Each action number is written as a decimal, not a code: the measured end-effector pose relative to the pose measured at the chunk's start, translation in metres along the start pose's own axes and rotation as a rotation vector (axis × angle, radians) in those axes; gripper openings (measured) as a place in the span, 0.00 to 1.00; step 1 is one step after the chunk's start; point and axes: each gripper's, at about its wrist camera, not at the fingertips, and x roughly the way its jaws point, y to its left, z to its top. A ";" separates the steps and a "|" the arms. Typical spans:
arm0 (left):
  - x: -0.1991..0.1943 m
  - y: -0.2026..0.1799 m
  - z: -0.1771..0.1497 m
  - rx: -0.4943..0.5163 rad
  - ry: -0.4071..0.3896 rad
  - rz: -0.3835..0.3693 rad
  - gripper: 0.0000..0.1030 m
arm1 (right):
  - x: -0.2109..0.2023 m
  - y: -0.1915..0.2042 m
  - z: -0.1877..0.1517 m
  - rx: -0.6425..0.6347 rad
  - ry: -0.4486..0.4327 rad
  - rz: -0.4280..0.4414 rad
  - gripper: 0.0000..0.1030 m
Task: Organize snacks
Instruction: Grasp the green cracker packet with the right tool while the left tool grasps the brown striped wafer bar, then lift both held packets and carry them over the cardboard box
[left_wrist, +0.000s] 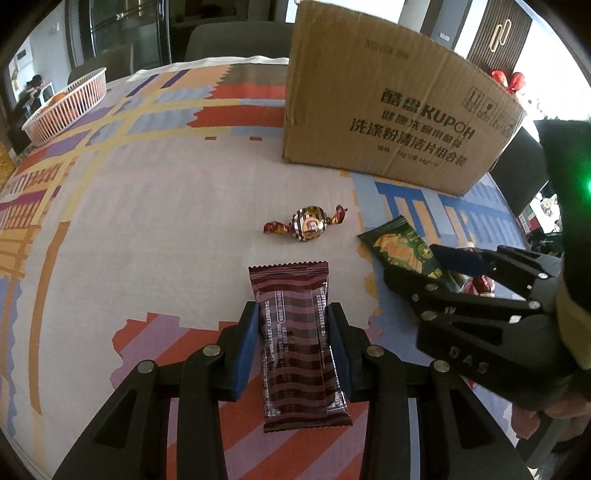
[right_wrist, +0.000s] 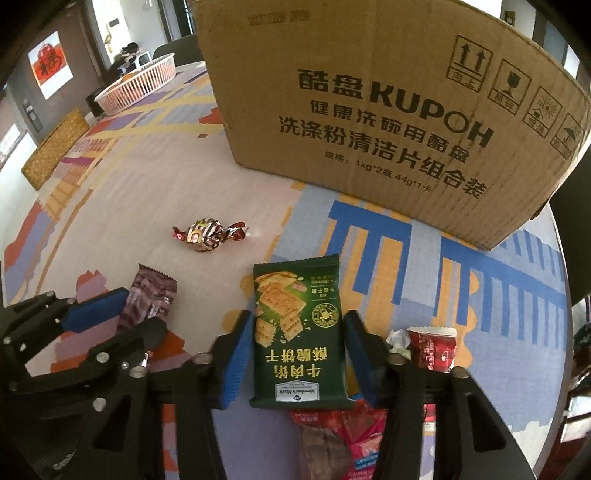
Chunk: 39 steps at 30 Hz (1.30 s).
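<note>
Two hand-held grippers work side by side. Left hand-held gripper (left_wrist: 293, 345): blue pads pinch the maroon snack bar (left_wrist: 299, 343), long axis along the fingers. Right hand-held gripper (right_wrist: 295, 354): jaws narrowly spread, straddling the green cracker packet (right_wrist: 299, 332), whether pressing cannot be told. Both packets lie flat on the surface (left_wrist: 166, 221), near the cardboard box (left_wrist: 391, 110).

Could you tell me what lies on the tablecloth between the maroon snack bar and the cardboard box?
A foil-wrapped candy lies there alone, apart from both the maroon snack bar and the cardboard box; the left wrist view shows it best.
</note>
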 end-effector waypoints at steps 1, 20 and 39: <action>-0.002 0.000 0.001 -0.001 -0.004 0.000 0.36 | 0.001 0.002 0.000 -0.006 0.002 -0.006 0.46; -0.051 -0.004 0.015 0.008 -0.122 -0.028 0.36 | -0.041 -0.002 0.002 0.027 -0.106 -0.026 0.44; -0.119 -0.031 0.069 0.067 -0.318 -0.068 0.36 | -0.138 -0.021 0.033 0.101 -0.363 -0.025 0.44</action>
